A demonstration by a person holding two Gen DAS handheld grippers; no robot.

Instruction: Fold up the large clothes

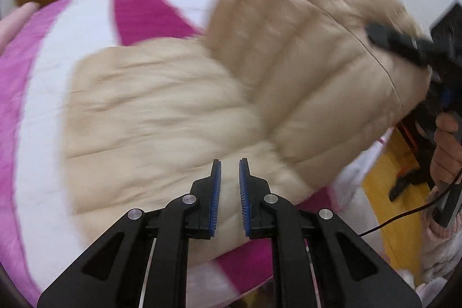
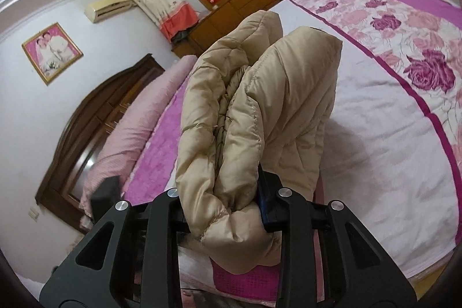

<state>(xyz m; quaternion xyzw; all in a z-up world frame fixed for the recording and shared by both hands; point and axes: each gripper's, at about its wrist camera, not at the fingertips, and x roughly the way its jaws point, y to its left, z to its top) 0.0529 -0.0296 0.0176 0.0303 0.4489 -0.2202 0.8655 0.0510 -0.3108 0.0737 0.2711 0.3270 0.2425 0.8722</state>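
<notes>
Left wrist view: a beige padded jacket lies spread on a pink-and-white bedspread, one part of it lifted at the right by the right gripper in a person's hand. The left gripper hangs over the jacket's near edge, its blue pads nearly together with nothing between them. From the right wrist, bunched jacket folds fill the right gripper — jaws clamped on the fabric, raised off the bed.
</notes>
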